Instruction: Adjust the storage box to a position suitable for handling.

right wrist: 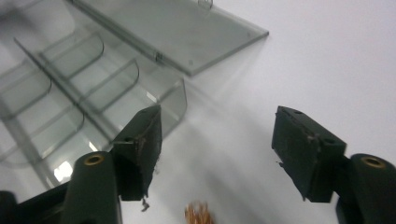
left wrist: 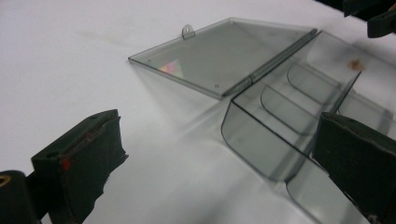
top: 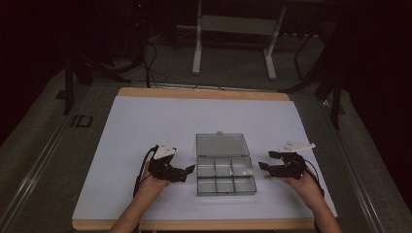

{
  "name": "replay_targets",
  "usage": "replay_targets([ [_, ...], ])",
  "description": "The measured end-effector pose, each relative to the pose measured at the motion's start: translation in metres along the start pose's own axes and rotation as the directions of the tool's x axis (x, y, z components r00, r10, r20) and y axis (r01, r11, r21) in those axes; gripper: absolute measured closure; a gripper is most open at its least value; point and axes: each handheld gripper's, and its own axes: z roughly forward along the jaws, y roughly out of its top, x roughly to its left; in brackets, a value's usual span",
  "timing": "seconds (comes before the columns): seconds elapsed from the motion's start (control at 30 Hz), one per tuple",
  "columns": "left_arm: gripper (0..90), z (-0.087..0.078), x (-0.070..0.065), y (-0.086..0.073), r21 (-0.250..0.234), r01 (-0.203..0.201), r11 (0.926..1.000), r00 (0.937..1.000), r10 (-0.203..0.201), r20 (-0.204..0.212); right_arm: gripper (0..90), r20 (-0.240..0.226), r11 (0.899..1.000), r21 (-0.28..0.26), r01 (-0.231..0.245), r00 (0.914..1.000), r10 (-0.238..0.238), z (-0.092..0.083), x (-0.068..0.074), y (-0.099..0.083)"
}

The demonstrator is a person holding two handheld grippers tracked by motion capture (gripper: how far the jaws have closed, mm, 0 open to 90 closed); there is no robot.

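Note:
A clear plastic compartment box (top: 226, 175) lies open in the middle of the white board, its lid (top: 221, 144) flat on the board behind it. My left gripper (top: 188, 173) sits just left of the box and points at it. Its jaws stand wide apart in the left gripper view (left wrist: 219, 154), with nothing between them and the box's near corner (left wrist: 261, 140) ahead. My right gripper (top: 266, 160) sits just right of the box, open (right wrist: 217, 140) over bare board. The compartments (right wrist: 70, 93) look empty. A small orange-brown bit (right wrist: 198, 213) lies on the board below the right jaws.
The white board (top: 145, 121) rests on a wooden table (top: 204, 93) with open surface to the left, right and behind the box. A white metal stand (top: 197, 48) and cables are on the floor beyond the table. The person's forearms enter from the bottom edge.

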Motion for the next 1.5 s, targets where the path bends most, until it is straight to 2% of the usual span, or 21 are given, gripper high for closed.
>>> replay_targets([
  [0.2, 2.6, -0.006, -0.005, -0.010, 0.000, -0.005, 1.0000, 0.9999, 0.005, 0.011, 44.0, -0.001, 0.999, 0.043, 0.031, 0.9995, -0.031, -0.004, 0.001, -0.021],
  [0.33, 2.6, -0.009, -0.009, -0.016, -0.003, -0.018, 0.9998, 0.9998, 0.018, 0.012, 53.3, -0.002, 0.995, 0.072, 0.063, 0.9980, -0.063, -0.004, 0.004, -0.033],
  [0.53, 2.6, -0.010, -0.010, -0.024, -0.009, -0.032, 0.9994, 0.9995, 0.032, -0.003, 62.2, 0.015, 0.991, 0.095, 0.089, 0.9957, -0.091, 0.000, 0.005, -0.041],
  [0.63, 2.6, -0.012, -0.012, -0.026, -0.011, -0.044, 0.9990, 0.9990, 0.044, -0.005, 66.1, 0.022, 0.988, 0.110, 0.110, 0.9933, -0.113, 0.003, 0.007, -0.042],
  [0.73, 2.6, -0.014, -0.013, -0.029, -0.028, -0.035, 0.9990, 0.9994, 0.035, -0.007, 70.4, 0.016, 0.985, 0.117, 0.123, 0.9919, -0.126, 0.004, 0.007, -0.041],
  [0.77, 2.6, -0.015, -0.013, -0.030, -0.032, -0.036, 0.9988, 0.9993, 0.036, -0.012, 74.5, 0.006, 0.985, 0.121, 0.120, 0.9925, -0.122, 0.004, 0.007, -0.040],
  [0.87, 2.6, -0.017, -0.014, -0.032, -0.041, -0.036, 0.9985, 0.9992, 0.035, -0.021, 78.1, -0.003, 0.985, 0.125, 0.123, 0.9924, -0.123, 0.005, 0.008, -0.040],
  [0.93, 2.6, -0.018, -0.013, -0.035, -0.045, -0.021, 0.9988, 0.9996, 0.020, -0.021, 83.8, -0.009, 0.985, 0.127, 0.113, 0.9936, -0.113, 0.005, 0.008, -0.040],
  [1.2, 2.6, -0.017, -0.014, -0.037, -0.052, -0.030, 0.9982, 0.9995, 0.030, -0.013, 87.7, -0.011, 0.982, 0.152, 0.113, 0.9936, -0.112, 0.005, 0.008, -0.035],
  [1.27, 2.6, -0.017, -0.014, -0.037, -0.055, -0.027, 0.9981, 0.9996, 0.026, -0.014, 88.3, -0.015, 0.985, 0.138, 0.102, 0.9948, -0.101, 0.002, 0.007, -0.032],
  [1.5, 2.6, -0.018, -0.012, -0.039, -0.057, -0.021, 0.9981, 0.9996, 0.020, -0.018, 88.4, -0.007, 0.988, 0.113, 0.106, 0.9943, -0.106, -0.012, 0.005, -0.022],
])
